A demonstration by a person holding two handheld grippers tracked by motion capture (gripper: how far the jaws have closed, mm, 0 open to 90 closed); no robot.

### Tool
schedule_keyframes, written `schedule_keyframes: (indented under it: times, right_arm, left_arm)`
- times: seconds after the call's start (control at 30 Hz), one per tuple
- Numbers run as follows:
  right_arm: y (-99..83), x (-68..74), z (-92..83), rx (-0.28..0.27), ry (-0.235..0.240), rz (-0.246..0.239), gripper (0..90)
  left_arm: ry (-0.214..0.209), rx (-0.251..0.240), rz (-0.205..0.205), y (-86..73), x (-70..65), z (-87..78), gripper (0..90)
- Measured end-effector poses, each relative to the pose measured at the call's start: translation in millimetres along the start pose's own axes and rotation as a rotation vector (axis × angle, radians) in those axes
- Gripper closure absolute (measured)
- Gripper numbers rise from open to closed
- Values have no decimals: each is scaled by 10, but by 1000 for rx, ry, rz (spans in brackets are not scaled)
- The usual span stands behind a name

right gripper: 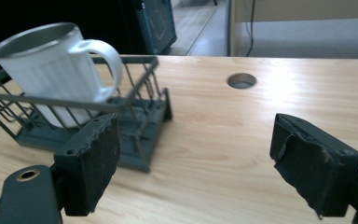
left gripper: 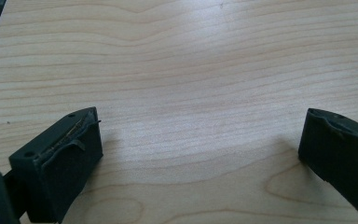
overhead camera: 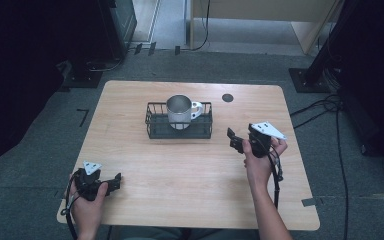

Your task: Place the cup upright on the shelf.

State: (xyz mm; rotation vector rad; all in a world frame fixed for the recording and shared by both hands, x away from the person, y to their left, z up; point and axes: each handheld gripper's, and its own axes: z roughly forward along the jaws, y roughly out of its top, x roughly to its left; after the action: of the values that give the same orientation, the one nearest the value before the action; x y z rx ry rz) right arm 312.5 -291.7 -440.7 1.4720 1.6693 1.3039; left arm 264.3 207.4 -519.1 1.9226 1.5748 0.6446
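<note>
A: Largest first. Wooden table (overhead camera: 190,195), pale grain, rounded corners, with a round cable hole (overhead camera: 227,97) toward its far right side. Grey carpeted floor (overhead camera: 45,150) all round it.

B: Next down?

A: Black wire basket (overhead camera: 152,125), set at the far middle of the table. A mug (overhead camera: 180,111) stands upright inside it, metal rim, white ribbed body, white handle pointing to the right in the high view. In the right gripper view the mug (right gripper: 51,70) rises well above the basket's top rail (right gripper: 65,100).

B: And the grippers?

A: Right gripper (overhead camera: 236,140) is held in the person's right hand (overhead camera: 259,162), to the right of the basket and near it, not touching. Jaws point left toward the basket. In its own view they stand wide apart, nothing between them but bare tabletop; the pad (right gripper: 95,154) on the left of that view overlaps the basket's near corner in the picture.

B: Left one?

A: Left gripper (overhead camera: 114,184) sits low at the near left corner of the table, in the left hand (overhead camera: 87,200), well apart from the basket. Jaws wide too, with bare wood between the pads (left gripper: 70,163).
</note>
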Motion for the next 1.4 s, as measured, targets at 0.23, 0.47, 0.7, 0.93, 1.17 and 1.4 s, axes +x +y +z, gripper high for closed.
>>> schedule_keyframes:
  times: [0.23,0.47,0.7,0.93,1.17,1.4]
  right_arm:
    - [-203,-234,-198,22,-45,1,159]
    - [-404,-470,-340,47,-93,31,164]
    - [-554,-678,-500,72,-128,50,164]
    - [-697,-918,-715,90,-177,60,166]
    - [-847,-1083,-837,115,-204,69,168]
    - [-977,-1183,-931,150,-215,72,168]
  left_arm:
    - [0,0,0,0,0,0,0]
    - [0,0,0,0,0,0,0]
    - [0,0,0,0,0,0,0]
    - [0,0,0,0,-1,0,0]
    - [0,-1,0,0,0,0,0]
    - [0,0,0,0,0,0,0]
